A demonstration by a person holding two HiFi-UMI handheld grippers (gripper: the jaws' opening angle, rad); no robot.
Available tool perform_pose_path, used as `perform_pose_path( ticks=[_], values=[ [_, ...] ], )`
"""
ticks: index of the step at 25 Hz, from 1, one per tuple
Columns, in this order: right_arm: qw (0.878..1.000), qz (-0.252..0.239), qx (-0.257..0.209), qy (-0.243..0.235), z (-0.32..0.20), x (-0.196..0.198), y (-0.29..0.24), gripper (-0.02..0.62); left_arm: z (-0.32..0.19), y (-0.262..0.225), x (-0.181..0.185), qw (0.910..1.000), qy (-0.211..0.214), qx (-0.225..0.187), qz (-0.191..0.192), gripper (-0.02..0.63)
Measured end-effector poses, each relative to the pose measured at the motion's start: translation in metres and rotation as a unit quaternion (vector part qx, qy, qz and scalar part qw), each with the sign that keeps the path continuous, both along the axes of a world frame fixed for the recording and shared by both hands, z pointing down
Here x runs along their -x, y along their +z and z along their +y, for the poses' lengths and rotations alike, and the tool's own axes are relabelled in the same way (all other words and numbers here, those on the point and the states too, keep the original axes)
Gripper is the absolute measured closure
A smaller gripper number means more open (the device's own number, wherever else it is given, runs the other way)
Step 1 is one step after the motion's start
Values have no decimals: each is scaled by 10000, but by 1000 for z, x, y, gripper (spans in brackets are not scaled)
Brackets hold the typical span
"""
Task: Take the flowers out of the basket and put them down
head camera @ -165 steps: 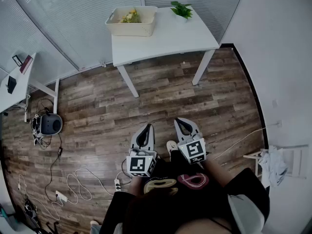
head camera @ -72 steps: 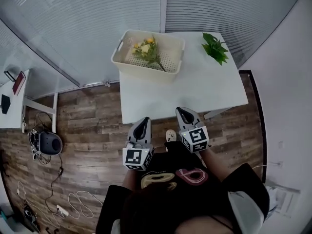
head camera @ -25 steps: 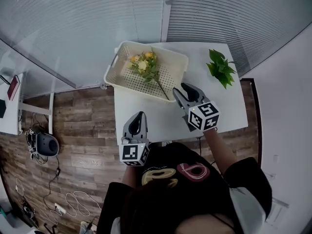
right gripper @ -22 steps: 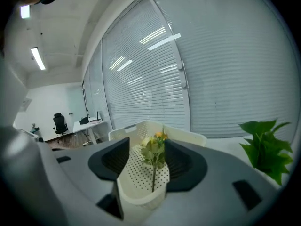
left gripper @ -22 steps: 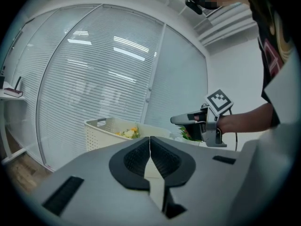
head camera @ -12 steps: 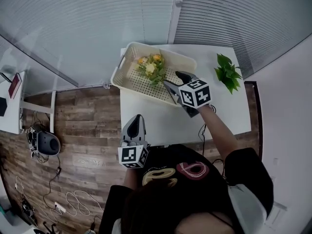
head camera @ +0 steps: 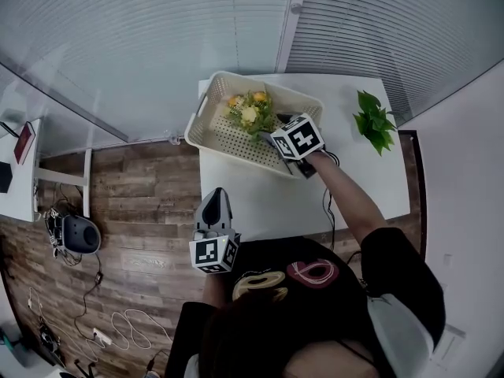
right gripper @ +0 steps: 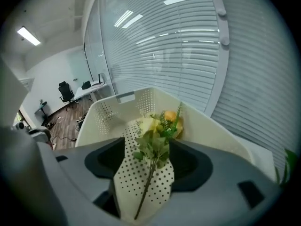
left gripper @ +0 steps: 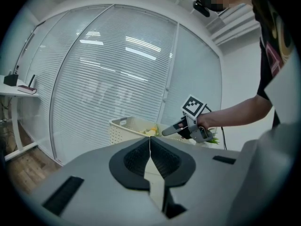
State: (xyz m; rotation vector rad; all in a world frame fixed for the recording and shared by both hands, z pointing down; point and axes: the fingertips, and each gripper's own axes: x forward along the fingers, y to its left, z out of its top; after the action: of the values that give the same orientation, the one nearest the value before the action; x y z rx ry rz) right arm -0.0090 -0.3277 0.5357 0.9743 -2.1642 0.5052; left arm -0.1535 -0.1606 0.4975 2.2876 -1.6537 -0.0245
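A cream perforated basket (head camera: 203, 109) stands at the table's far left, with a bunch of yellow and orange flowers (head camera: 250, 113) lying inside. My right gripper (head camera: 266, 132) reaches down into the basket. Its jaws have just been opening and are open. In the right gripper view the green stem and leaves (right gripper: 157, 126) lie between the jaws of the right gripper (right gripper: 146, 149), with no pad pressing on them. My left gripper (head camera: 215, 203) hangs near the table's front edge, shut and empty. The left gripper view shows its jaws (left gripper: 150, 145) meeting, with the basket (left gripper: 124, 128) beyond.
A small green plant (head camera: 376, 120) stands at the far right of the white table (head camera: 268, 203). Glass walls with blinds rise behind. Left of the table are wood floor, a round grey device (head camera: 77, 235), cables and a side desk (head camera: 16, 187).
My right gripper has moved from over the table in front of the basket, across its rim, to the flower stem. The left gripper has drifted slightly.
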Motion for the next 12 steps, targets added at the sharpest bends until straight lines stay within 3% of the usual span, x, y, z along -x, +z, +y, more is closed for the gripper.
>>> perform_pose_path(
  ticks=[12],
  values=[
    [9907,575,1230,103,-5,2,61,310,-14,9,10,9998,-116,149,111,588]
  ],
)
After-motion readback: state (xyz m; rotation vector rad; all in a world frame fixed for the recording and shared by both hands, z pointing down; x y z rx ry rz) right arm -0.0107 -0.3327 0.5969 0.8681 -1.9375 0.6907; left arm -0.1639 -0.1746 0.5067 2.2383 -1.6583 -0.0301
